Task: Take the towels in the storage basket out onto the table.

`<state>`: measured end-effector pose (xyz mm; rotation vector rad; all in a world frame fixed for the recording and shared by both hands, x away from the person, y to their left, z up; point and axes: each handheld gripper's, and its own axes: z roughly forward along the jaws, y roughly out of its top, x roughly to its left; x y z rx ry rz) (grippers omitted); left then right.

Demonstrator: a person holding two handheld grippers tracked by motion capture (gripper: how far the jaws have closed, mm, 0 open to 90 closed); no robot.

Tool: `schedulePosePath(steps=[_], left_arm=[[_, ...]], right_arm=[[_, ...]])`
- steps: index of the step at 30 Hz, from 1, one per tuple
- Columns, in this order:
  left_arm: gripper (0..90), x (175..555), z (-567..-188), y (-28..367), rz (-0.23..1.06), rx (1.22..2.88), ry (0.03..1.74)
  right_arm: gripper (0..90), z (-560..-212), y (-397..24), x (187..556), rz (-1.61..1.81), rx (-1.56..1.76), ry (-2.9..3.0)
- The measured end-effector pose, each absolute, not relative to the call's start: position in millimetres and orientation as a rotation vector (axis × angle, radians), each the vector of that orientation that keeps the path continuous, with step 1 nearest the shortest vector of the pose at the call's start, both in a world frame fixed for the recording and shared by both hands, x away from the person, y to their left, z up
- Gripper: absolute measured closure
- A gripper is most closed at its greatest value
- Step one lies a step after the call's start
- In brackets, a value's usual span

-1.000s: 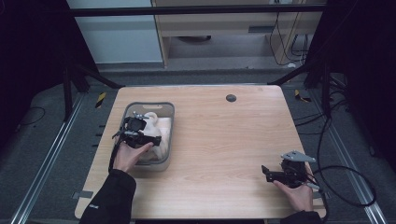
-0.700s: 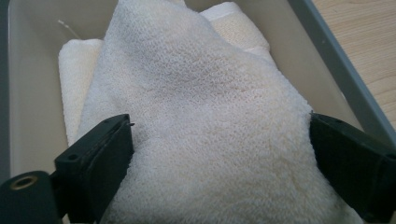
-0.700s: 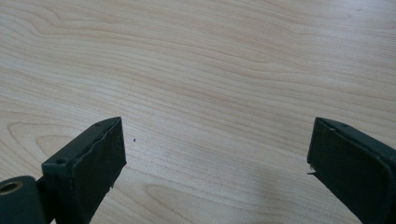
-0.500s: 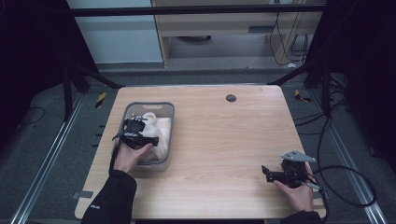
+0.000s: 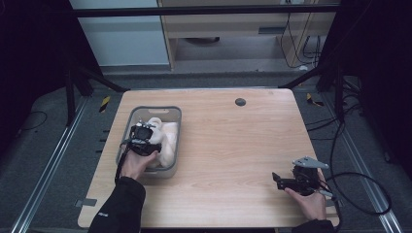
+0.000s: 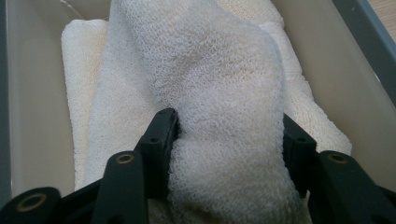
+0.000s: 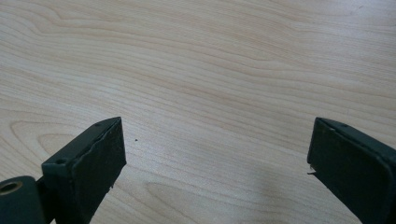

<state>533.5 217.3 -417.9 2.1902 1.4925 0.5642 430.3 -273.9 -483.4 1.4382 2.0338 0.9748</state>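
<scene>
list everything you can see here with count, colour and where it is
towel: one, cream-white, bunched in the bin, a fold pinched by the left gripper
bin: one, grey, left part of the table
table: one, light wood, centre of the high view
round insert: one, dark, far edge of the table top
left gripper: one, black, in the bin, jaws just closed onto the towel
right gripper: one, black, near right corner, jaws wide apart over bare wood
hands: two, one on each gripper

A person in black long sleeves holds two black grippers. The left gripper (image 5: 144, 138) has matte jaws with brass-ringed screw holes. The right gripper (image 5: 278, 178) carries a grey three-cornered plate and trails a black cable.
</scene>
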Motion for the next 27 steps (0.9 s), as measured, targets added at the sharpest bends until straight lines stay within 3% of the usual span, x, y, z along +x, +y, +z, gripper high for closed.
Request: schedulePosePath(steps=[11,27], left_arm=[[58.0,527.3,-410.9,222.8,0.566,2.183,1.440],[59.5,510.8,-369.3,242.9,0.599,2.073,1.375]], right_arm=[[4.5,-483.7,-273.7,430.8,0.976,1.441,2.043],[4.6,-483.7,-273.0,431.0,0.979,1.449,2.049]])
